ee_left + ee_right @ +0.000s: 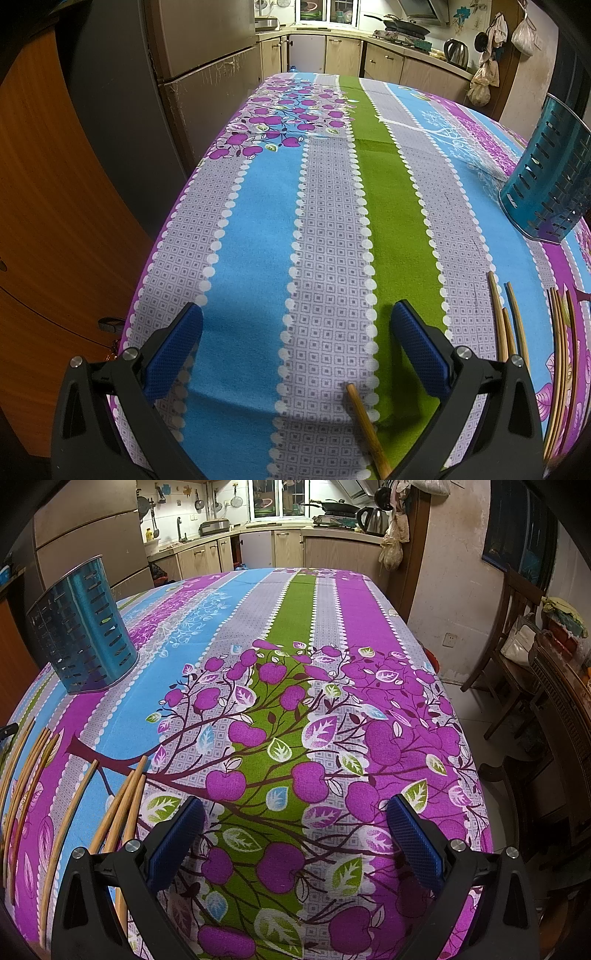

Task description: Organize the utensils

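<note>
Several wooden chopsticks [509, 325] lie loose on the patterned tablecloth at the right of the left wrist view; one more chopstick [365, 424] lies under and between my left gripper's [295, 317] open blue fingers. A perforated blue metal utensil holder [550, 177] stands upright at the far right. In the right wrist view the same holder [85, 635] stands at the far left, and the chopsticks [122, 808] fan out at the lower left. My right gripper [295, 808] hovers open over the floral cloth, with nothing between its fingers.
The cloth-covered table [328, 206] drops off at its left edge beside a fridge [207, 74] and a wooden door [55, 221]. Wooden chairs [517, 638] and a side cabinet stand right of the table. Kitchen counters with a kettle [373, 518] lie beyond.
</note>
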### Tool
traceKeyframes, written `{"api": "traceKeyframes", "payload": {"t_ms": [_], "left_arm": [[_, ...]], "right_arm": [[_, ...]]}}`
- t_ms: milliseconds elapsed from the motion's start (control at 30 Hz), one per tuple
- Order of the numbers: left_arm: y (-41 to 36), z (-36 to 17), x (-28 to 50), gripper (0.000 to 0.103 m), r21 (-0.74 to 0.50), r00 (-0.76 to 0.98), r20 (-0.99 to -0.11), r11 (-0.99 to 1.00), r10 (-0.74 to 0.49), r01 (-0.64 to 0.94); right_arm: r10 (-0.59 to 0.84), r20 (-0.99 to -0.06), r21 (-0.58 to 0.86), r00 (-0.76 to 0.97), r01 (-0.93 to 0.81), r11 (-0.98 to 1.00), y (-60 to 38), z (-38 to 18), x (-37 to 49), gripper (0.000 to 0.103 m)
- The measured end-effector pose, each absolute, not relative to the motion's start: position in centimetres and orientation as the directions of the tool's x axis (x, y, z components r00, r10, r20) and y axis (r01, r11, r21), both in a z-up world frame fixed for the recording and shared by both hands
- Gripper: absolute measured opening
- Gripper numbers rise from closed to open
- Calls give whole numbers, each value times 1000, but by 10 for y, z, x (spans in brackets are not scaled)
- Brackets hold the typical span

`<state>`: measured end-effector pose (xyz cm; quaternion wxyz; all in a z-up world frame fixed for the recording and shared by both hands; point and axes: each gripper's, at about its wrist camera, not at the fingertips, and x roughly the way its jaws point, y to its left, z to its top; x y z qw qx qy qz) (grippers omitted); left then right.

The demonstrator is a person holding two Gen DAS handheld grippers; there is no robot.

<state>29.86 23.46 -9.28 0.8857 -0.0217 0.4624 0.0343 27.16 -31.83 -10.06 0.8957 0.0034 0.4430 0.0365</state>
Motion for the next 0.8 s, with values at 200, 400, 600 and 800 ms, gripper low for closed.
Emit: {"api": "traceKeyframes", "payload": {"t_ms": [200, 400, 600, 800], "left_arm": [[234, -93, 299, 98, -7, 570, -821, 997, 41, -81], [234, -93, 299, 98, -7, 570, -820, 997, 41, -81], [234, -93, 299, 98, -5, 568, -822, 996, 45, -86], [234, -93, 299, 98, -6, 568, -822, 996, 45, -87]], "right_arm": [[68, -793, 38, 605, -62, 997, -318, -100, 272, 99], [68, -793, 39, 605, -62, 997, -318, -101, 271, 99], [68, -794, 39, 605, -62, 997, -319, -100, 272, 99], [68, -793, 38, 605, -62, 997, -317, -101, 271, 99]]}}
